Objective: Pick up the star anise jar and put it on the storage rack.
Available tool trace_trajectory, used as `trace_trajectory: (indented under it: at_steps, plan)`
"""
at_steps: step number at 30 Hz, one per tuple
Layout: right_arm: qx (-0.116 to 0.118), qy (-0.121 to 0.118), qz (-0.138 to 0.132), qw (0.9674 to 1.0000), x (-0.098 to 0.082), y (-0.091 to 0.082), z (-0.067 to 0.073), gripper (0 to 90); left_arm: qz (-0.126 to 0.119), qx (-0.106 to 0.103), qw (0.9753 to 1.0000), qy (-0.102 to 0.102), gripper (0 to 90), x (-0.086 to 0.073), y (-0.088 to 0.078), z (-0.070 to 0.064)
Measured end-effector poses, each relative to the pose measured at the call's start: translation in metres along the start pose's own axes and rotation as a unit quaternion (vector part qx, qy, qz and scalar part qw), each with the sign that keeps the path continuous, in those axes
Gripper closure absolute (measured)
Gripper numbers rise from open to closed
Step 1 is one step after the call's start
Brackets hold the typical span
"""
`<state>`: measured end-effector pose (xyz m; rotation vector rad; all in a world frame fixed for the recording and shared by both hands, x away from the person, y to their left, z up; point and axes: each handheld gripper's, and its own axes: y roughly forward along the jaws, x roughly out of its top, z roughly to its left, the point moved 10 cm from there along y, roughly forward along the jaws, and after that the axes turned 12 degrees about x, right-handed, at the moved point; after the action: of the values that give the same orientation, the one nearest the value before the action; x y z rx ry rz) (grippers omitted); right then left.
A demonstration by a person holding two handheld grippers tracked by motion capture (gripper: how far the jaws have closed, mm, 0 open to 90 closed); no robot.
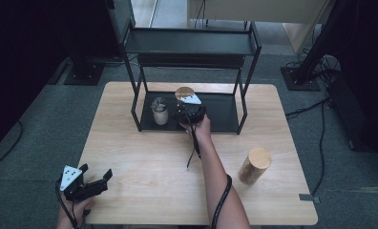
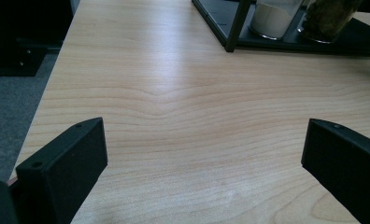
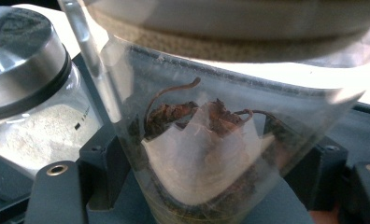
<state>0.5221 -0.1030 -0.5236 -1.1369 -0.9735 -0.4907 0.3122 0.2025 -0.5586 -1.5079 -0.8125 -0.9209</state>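
table: light wood (image 1: 144, 157) | wooden cylinder (image 1: 255, 165): near right edge | floor: grey carpet (image 1: 44, 119)

The right gripper (image 1: 189, 110) hides most of the jar (image 3: 206, 154) it clamps; the jar's lid (image 3: 248, 18) is cut off above.

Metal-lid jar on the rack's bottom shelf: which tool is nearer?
Right. The right tool is at the rack's bottom shelf, right beside the metal-lid jar, shut on the neighbouring cork-lid jar. The left tool is open, far off at the table's near-left corner.
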Motion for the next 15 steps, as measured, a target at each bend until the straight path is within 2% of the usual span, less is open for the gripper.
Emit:
trace_trajectory:
  at_steps: [4,15]
  plan:
    - [0.005,0.012,-0.006,0.9999,0.001,0.004,0.000,25.2,0.000,0.000,1.0000,0.000,0.5,0.000,0.000,0.000]
    - [0.000,0.018,-0.011,0.9998,0.005,0.011,0.001,25.3,0.001,0.001,1.0000,0.003,0.5,0.000,0.000,0.000]
